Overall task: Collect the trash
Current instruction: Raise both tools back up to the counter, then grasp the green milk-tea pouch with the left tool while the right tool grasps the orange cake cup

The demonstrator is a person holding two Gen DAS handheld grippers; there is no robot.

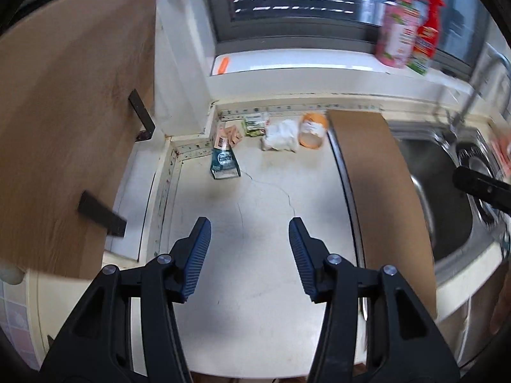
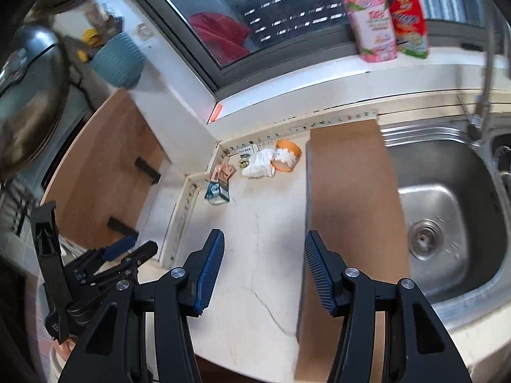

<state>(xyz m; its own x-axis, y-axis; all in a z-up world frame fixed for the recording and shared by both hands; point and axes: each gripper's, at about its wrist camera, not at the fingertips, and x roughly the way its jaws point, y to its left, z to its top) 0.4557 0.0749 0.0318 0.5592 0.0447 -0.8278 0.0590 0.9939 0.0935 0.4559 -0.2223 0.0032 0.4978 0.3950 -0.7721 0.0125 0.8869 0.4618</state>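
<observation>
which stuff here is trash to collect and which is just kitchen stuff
Trash:
- orange cup
- white tissue
- green wrapper
- pink packets
- teal carton

Not trash:
- pink bottle
- red bottle
- board
- sink
- blue pot

Glossy steel sink (image 2: 447,191), matt wood board (image 2: 351,191)

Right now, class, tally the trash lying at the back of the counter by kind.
Orange cup: 1
White crumpled tissue: 1
Dark teal packet: 1
Pink-brown wrapper: 1
Green-and-white packet: 1
Total: 5
</observation>
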